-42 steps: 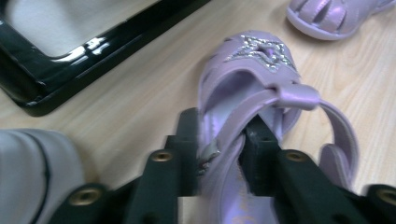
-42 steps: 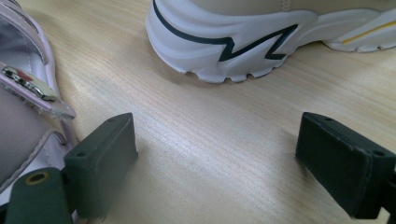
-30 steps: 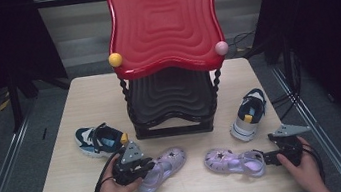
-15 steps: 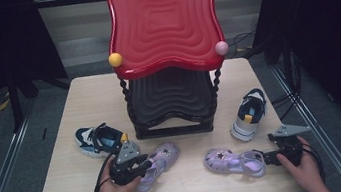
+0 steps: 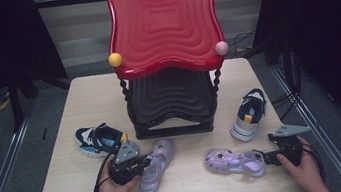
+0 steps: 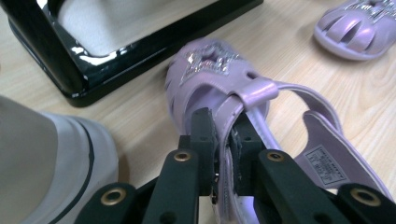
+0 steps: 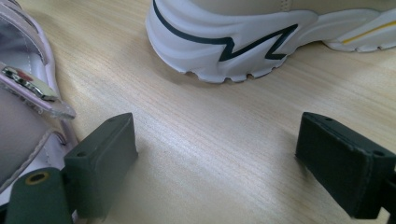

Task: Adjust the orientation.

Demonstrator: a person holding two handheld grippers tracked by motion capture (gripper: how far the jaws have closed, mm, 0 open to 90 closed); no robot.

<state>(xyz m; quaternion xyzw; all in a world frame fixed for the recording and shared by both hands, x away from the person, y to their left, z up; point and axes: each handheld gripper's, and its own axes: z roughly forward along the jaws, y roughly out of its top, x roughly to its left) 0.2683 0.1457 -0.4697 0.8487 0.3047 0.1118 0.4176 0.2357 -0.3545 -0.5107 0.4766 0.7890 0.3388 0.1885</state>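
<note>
Held shoe: a soft purple plastic sandal [image 6: 219,88] with a sparkly star on its toe and cut-out holes.
Which way it points: its toe points away from the left gripper [image 6: 223,128], toward the shiny black base of the shoe rack [image 6: 116,51]. Its long way runs straight out from the jaws.
Left jaws: they have just been closing and now pinch the sandal's side wall near the strap, almost shut, with the thin wall between the pads.
Where it is: in the high view the sandal [image 5: 155,164] lies on the pale wooden table [image 5: 73,102], just past the left gripper [image 5: 140,166].
Beside the left jaws: a white shoe with a dark line [image 6: 56,158], close on one side.
Other purple sandal: [image 5: 233,162] lies flat, heel toward the right gripper [image 5: 267,157].
Right jaws: wide open, holding nothing, bare table between them.
Past the right jaws: a white sneaker with a dark zigzag on its sole [image 7: 243,42].
</note>
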